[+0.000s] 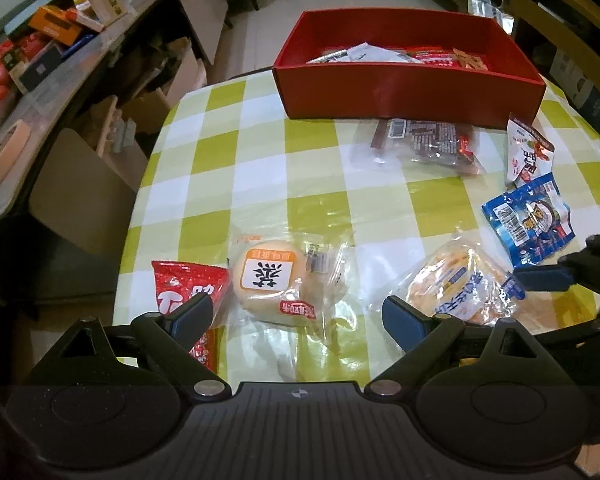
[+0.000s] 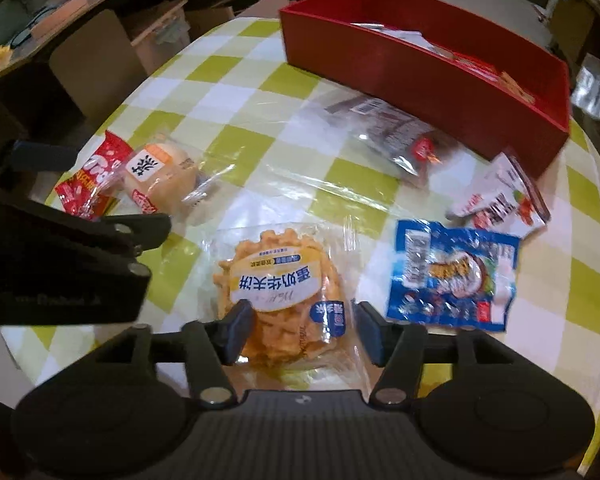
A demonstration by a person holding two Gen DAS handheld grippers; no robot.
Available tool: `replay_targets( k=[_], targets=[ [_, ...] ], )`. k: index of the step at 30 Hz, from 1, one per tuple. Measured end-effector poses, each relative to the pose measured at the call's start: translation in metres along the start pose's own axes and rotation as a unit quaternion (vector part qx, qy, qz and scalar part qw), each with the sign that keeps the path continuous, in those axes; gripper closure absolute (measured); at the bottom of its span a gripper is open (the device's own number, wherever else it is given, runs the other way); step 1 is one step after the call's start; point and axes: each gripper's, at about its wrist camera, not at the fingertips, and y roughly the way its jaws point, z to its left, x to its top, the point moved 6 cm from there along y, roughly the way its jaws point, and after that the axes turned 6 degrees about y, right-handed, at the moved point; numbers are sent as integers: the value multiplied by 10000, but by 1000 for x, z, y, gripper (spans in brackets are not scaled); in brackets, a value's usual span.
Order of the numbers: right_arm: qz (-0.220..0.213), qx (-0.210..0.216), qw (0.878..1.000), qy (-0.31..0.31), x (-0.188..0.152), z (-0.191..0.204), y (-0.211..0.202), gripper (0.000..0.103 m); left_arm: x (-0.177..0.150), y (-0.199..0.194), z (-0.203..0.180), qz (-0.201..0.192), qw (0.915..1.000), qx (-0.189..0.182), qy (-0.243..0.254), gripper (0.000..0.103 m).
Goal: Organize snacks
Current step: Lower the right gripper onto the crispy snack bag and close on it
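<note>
The right wrist view shows the right hand-held gripper (image 2: 298, 330) straddling the waffle packet (image 2: 278, 292), its left pad on the waffle and the right on the wrapper's edge, so a firm pinch cannot be told. The left hand-held gripper (image 1: 298, 316) hangs spread over the bun packet (image 1: 276, 284). A few packets already lie in the red box (image 1: 400, 88); six remain on the counter (image 1: 260, 168), so most sorting looks left.

We see two matching grippers: left gripper (image 1: 296, 316) and right gripper (image 2: 300, 330), matte black linkage arms, dark blue finger pads (image 1: 404, 318), silver pivot screws (image 1: 209, 388) at lower centre, ribbed grey body with a small crosshair mark (image 1: 299, 393).
</note>
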Motion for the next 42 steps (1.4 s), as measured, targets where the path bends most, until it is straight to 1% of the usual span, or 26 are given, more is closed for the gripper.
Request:
replay_targets(
  k=[2, 5, 6, 8, 9, 11, 13, 15, 17, 19, 21, 22, 23, 28, 29, 30, 33, 36, 40, 42],
  targets=[
    [3, 58, 10000, 71, 1, 2, 3, 29, 1, -2, 1, -67, 10000, 30, -6, 8],
    [80, 155, 9997, 146, 0, 4, 10, 19, 2, -5, 2, -169, 9998, 44, -21, 8],
    [88, 131, 9998, 79, -2, 6, 12, 15, 3, -6, 3, -195, 9998, 38, -26, 8],
    [54, 82, 10000, -7, -4, 9, 14, 13, 3, -8, 3, -229, 9997, 34, -15, 8],
    [66, 61, 10000, -11, -4, 10, 15, 11, 4, -8, 3, -244, 9997, 39, -11, 8],
    [171, 45, 9998, 42, -5, 10, 20, 6, 4, -9, 2, -270, 9996, 33, -11, 8],
    [382, 172, 9989, 216, -8, 9, 28, 4, 4, -11, 2, -298, 9996, 37, -6, 8],
    [492, 108, 9986, 156, -8, 12, 30, 0, 4, -11, 3, -310, 9995, 53, 7, 8],
    [529, 109, 9984, 187, -9, 11, 31, 0, 4, -11, 4, -316, 9995, 50, -13, 8],
    [520, 30, 9985, 178, -9, 12, 30, 4, 4, -11, 4, -320, 9995, 48, -18, 8],
    [434, 34, 9990, 117, -9, 11, 25, 17, 4, -11, 5, -322, 9995, 62, -5, 8],
    [404, 54, 9991, 104, -9, 11, 23, 20, 4, -11, 5, -322, 9995, 65, -5, 8],
    [375, 76, 9992, 65, -8, 11, 20, 25, 4, -11, 5, -320, 9995, 62, -4, 8],
    [242, 81, 9997, -66, -9, 9, 6, 37, 4, -10, 6, -304, 9995, 55, -12, 8],
    [222, 101, 9997, -34, -8, 7, 4, 40, 4, -9, 6, -287, 9996, 63, -10, 8],
    [175, 138, 9998, 19, -6, 4, 0, 47, 3, -9, 6, -271, 9996, 61, -15, 8],
    [99, 288, 9994, 172, -2, -2, -9, 56, 3, -7, 7, -235, 9997, 45, -60, 8],
    [171, 227, 9995, 130, -4, -3, -6, 58, 3, -6, 7, -215, 9997, 60, -89, 8],
    [169, 290, 9993, 163, -3, -3, -6, 58, 3, -6, 4, -210, 9997, 68, -43, 8],
    [181, 342, 9993, -8, -3, 1, -5, 57, 2, -6, 3, -219, 9997, 70, -16, 8]
  ],
)
